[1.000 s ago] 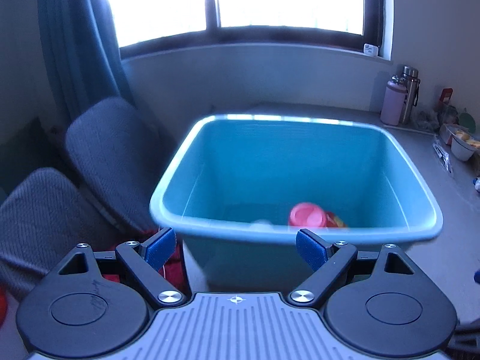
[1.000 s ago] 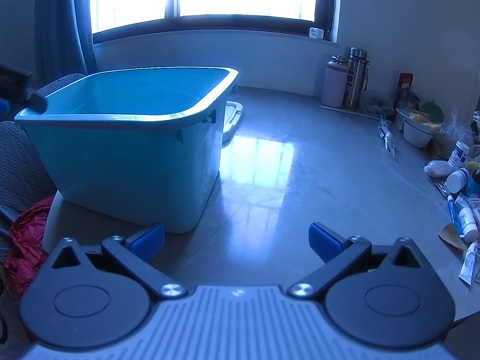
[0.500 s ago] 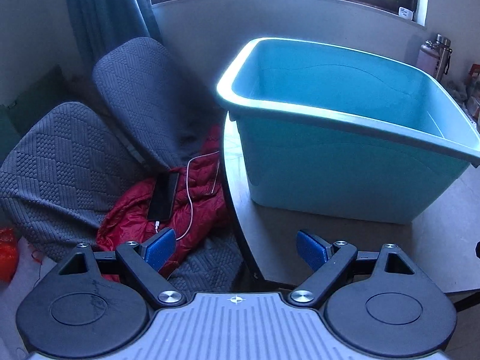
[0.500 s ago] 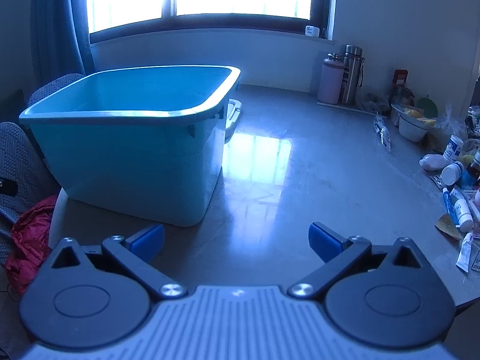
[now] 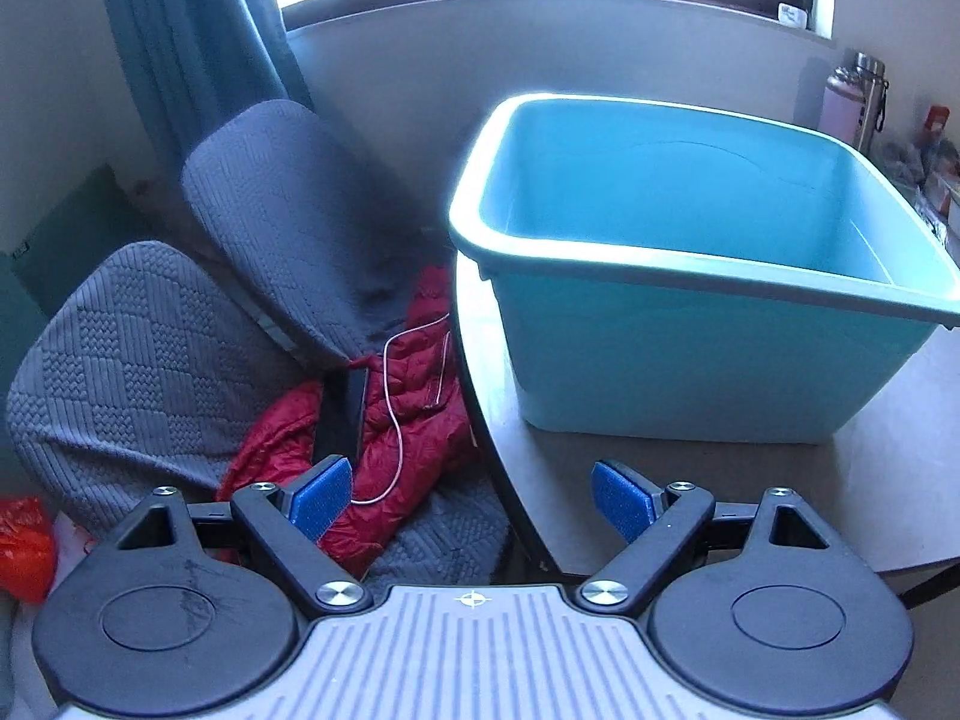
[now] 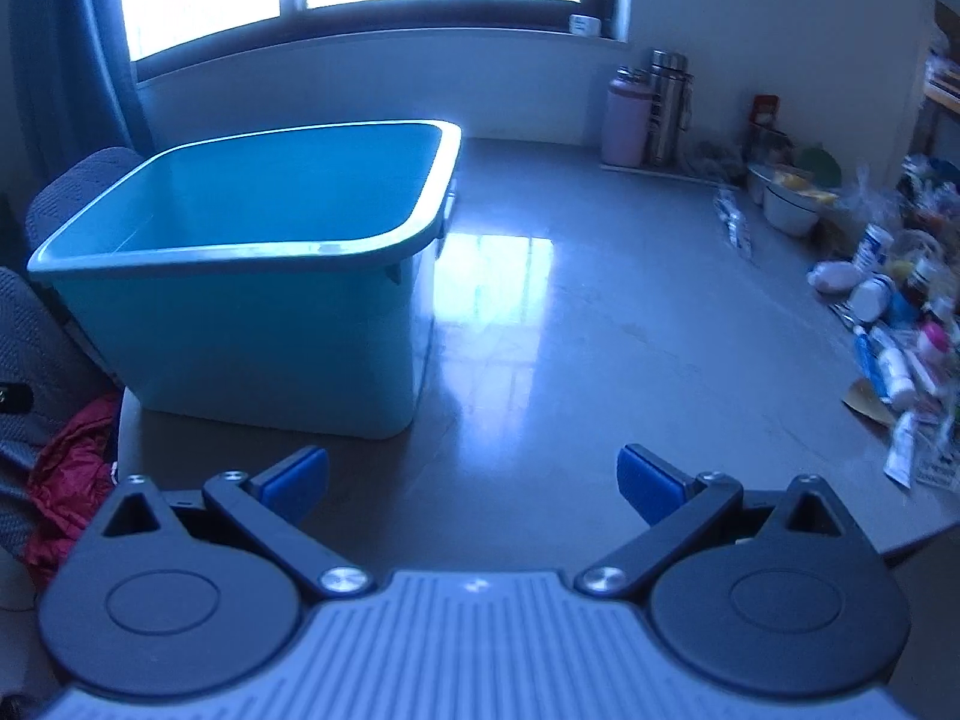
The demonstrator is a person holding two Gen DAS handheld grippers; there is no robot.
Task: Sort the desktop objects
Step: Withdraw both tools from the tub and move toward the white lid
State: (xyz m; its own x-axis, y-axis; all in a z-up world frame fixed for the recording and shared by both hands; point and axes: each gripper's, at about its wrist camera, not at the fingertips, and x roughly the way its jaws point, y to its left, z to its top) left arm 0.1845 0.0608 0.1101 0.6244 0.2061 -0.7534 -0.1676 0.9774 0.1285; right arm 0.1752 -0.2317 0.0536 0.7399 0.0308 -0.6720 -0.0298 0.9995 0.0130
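Note:
A large turquoise plastic tub (image 5: 690, 354) (image 6: 270, 324) stands at the left end of the grey table (image 6: 570, 360); its contents are hidden from both views. My left gripper (image 5: 471, 498) is open and empty, hanging over the table's left edge, in front of and left of the tub. My right gripper (image 6: 474, 480) is open and empty above the table's front edge, right of the tub. A heap of small bottles and tubes (image 6: 894, 336) lies along the table's right side.
Two grey upholstered chairs (image 5: 180, 312) stand left of the table with a red jacket (image 5: 408, 408), a black phone (image 5: 348, 414) and a white cable on them. Flasks (image 6: 648, 108) and white bowls (image 6: 786, 204) stand at the back right. An orange bag (image 5: 24, 546) lies low at the left.
My left gripper pulled back and down from above the tub and swung left toward the chairs; the tub's inside dropped out of sight. The right view turned slightly right and shows more of the clutter.

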